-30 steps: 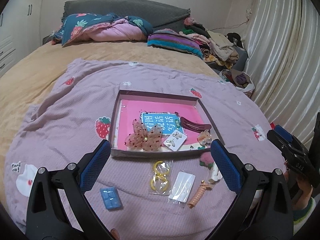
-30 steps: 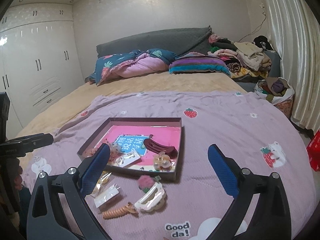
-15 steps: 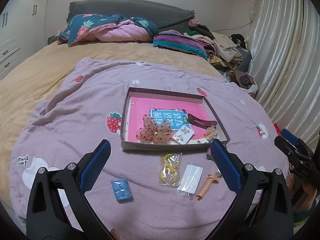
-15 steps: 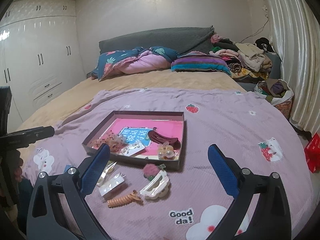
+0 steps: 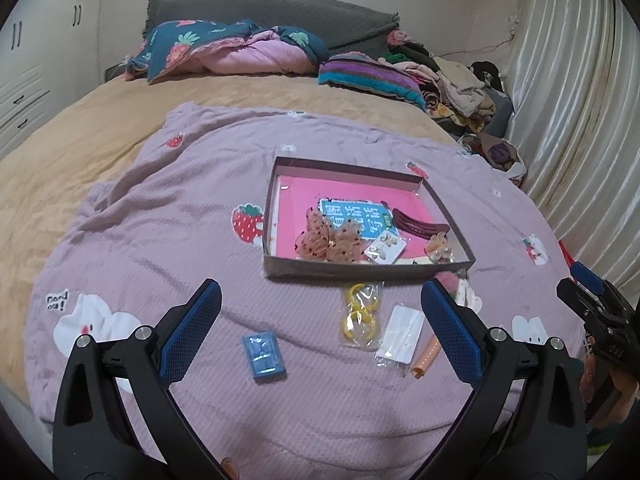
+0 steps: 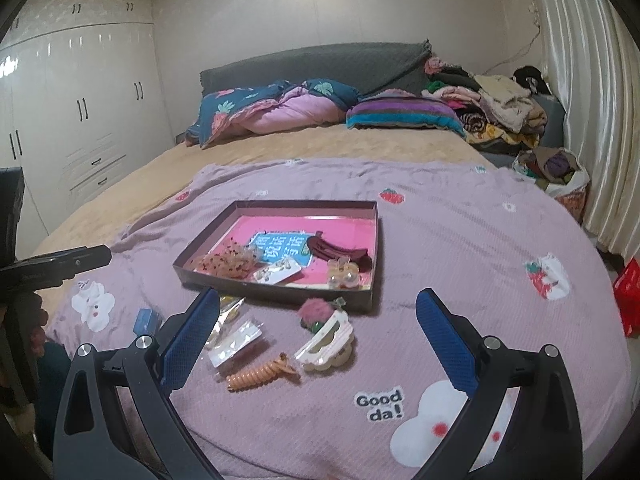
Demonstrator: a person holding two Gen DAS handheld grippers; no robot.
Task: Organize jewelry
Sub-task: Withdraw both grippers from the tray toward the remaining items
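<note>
A shallow box (image 5: 280,204) (image 6: 374,248) with a pink floor lies on the purple blanket. It holds a mesh bow (image 5: 328,240), an earring card (image 5: 385,245), a dark red hair clip (image 5: 418,222) (image 6: 338,248) and a pearl clip (image 6: 343,274). In front of it lie yellow rings in a bag (image 5: 360,312), a white packet (image 5: 402,334) (image 6: 236,342), an orange spiral clip (image 6: 260,372), a white claw clip (image 6: 326,342), a pink pompom (image 6: 314,310) and a blue packet (image 5: 264,354). My left gripper (image 5: 320,316) and my right gripper (image 6: 318,324) are open, empty and held back from the items.
The purple blanket (image 5: 160,240) covers a tan bed. Folded quilts (image 5: 224,52) and a clothes pile (image 5: 456,84) lie at the headboard. Curtains (image 5: 580,120) hang at the right, white wardrobes (image 6: 80,120) stand at the left.
Both grippers have drawn back from the box, so the box and loose items look smaller and farther. The left view has shifted to the left. Both stayed open.
</note>
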